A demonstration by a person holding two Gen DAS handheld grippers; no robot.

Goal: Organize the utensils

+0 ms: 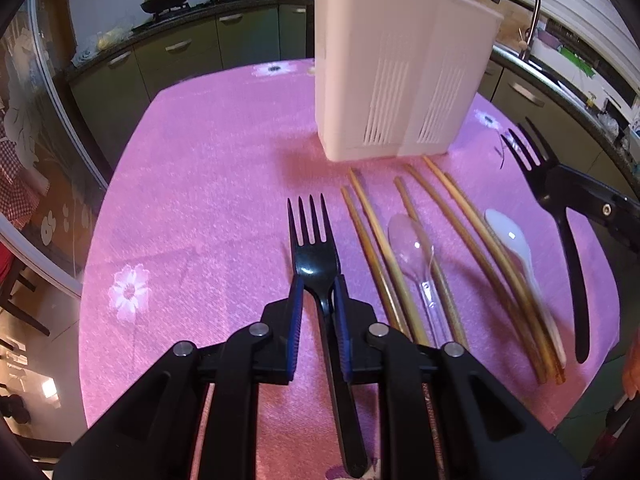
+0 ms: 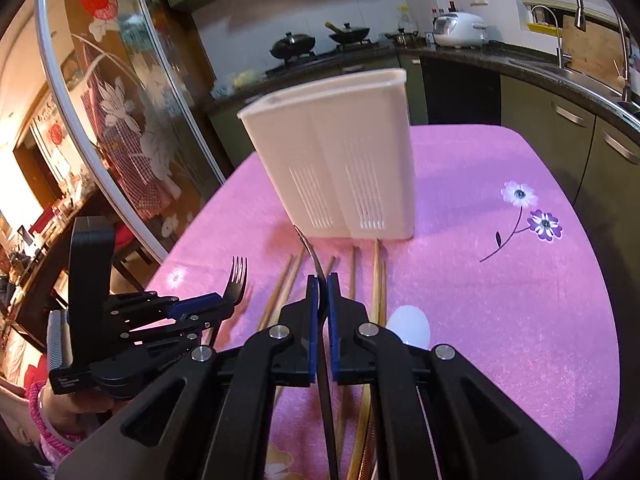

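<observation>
Nearest the left wrist camera, the left gripper has its blue-padded fingers closed on the neck of a black plastic fork, tines pointing ahead toward the holder and handle running back under the gripper. The right gripper likewise pinches a second black fork edge-on between its fingers, and the left view shows that fork lifted clear of the cloth. So both grippers are loaded, and neither fork has gone into the holder yet.

Just beyond, still lying on the pink flowered cloth of the counter, is everything that remains: several wooden chopsticks spread lengthwise, a clear plastic spoon among them, and a white plastic spoon resting on or against the chopsticks nearer the right side. None of these appears to have been sorted.

Farther on stands the white utensil holder, upright, with slotted vents low on its front face and what looks like a divide into two compartments. Its open top is not visible from either camera, so whether anything already sits inside cannot be told.

By my reading the task is at an early stage: two forks in hand, awaiting placement, with spoons and chopsticks all left to go.
</observation>
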